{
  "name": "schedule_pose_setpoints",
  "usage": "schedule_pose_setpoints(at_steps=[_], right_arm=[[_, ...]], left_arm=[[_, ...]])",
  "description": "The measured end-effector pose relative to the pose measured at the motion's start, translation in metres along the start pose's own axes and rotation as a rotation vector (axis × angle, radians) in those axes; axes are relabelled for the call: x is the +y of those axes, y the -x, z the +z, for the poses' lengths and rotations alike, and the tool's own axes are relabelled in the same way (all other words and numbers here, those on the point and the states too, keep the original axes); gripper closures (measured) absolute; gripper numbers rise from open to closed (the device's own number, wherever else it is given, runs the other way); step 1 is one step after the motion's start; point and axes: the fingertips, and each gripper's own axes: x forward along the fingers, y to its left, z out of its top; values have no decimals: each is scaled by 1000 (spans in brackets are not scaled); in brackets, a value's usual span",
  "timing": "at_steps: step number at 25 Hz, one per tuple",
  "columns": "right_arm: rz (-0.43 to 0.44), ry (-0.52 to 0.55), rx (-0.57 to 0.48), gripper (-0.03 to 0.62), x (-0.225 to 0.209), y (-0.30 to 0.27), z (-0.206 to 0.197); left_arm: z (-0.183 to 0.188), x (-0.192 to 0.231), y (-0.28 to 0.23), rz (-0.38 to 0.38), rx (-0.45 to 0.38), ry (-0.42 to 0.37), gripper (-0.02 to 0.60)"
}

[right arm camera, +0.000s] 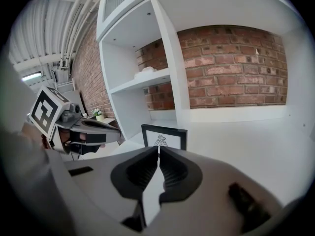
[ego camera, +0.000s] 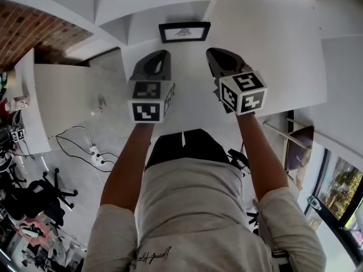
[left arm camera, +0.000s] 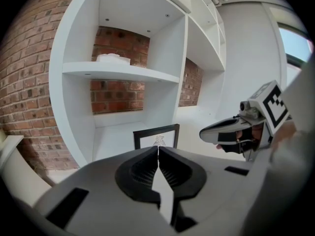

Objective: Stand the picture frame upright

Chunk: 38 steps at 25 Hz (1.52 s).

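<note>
The black picture frame point(ego camera: 184, 32) with a small drawing stands upright at the back of the white shelf surface point(ego camera: 266, 55). It also shows in the left gripper view point(left arm camera: 156, 136) and in the right gripper view point(right arm camera: 164, 136). My left gripper point(ego camera: 163, 54) point(left arm camera: 158, 148) is shut with nothing in it, short of the frame and a little to its left. My right gripper point(ego camera: 211, 52) point(right arm camera: 158, 148) is shut and empty too, short of the frame and a little to its right. Neither gripper touches the frame. Each gripper shows in the other's view, the right one point(left arm camera: 206, 132) and the left one point(right arm camera: 117, 132).
White shelf compartments with a brick back wall rise behind the frame. A white object point(left arm camera: 113, 59) lies on the shelf above. A vertical divider point(left arm camera: 179, 82) stands close by the frame. Down left are floor cables point(ego camera: 93, 151) and office chairs point(ego camera: 42, 197).
</note>
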Motion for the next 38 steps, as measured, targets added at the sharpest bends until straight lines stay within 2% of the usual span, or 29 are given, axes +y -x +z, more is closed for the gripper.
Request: schedule_pose_setpoints(at_steps=[11,16,29,34,38], right_arm=[[52,7,-12,563,33,45,17],[71,-37,-11,563,37,67,19],[72,-48,-21,565,40,95,24],[82,-39,-53,566,48,98,37],[87,-33,-63,566,47,98,41]], left_arm=[[9,-14,52,-29,-17,3,563],[15,-23,69,-57,-39,-8,563],[24,-26,96,-44,-64,-30,563],[26,-28,108,-40,-72,9,563],[31,-29,111,-38,-82,10,563]])
